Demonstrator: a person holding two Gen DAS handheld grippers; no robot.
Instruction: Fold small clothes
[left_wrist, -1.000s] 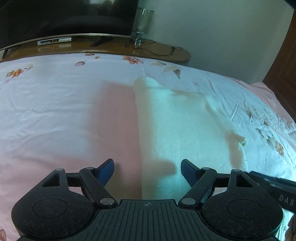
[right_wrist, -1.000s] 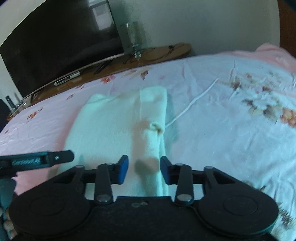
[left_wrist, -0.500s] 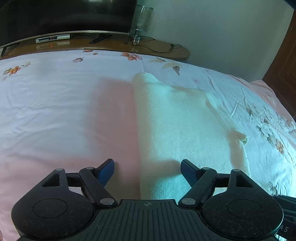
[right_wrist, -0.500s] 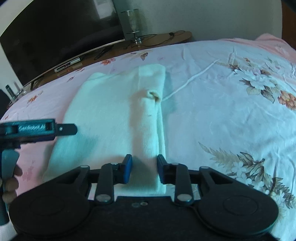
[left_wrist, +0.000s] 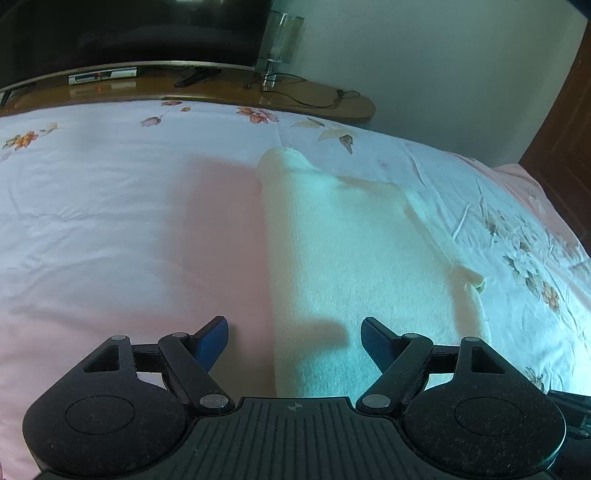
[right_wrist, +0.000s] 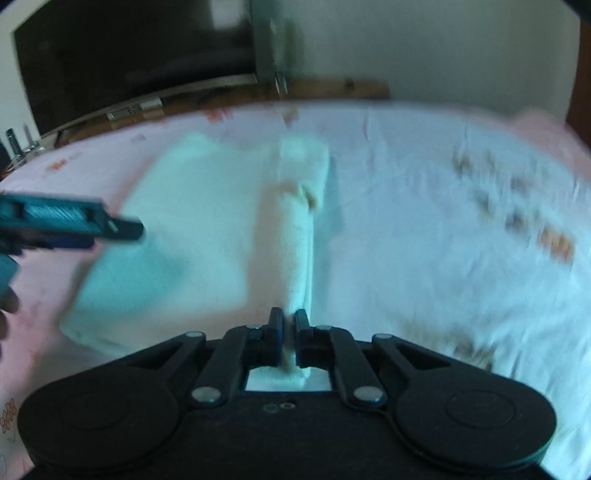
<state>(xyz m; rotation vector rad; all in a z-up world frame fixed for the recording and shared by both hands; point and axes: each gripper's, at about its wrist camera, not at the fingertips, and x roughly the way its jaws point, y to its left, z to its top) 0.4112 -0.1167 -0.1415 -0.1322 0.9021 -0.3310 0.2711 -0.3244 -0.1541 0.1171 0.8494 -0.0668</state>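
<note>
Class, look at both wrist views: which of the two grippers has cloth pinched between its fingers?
The right gripper: its jaws are shut on the near edge of the pale garment. The left gripper stands open above the garment's other edge, gripping nothing.

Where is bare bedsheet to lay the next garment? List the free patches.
Free: the pink-white bedsheet left of the cream garment, up to the wooden TV stand; also the floral sheet right of the garment. Crowded: the garment's near edge, where the right claw pinches its fold and the left claw hovers open.
</note>
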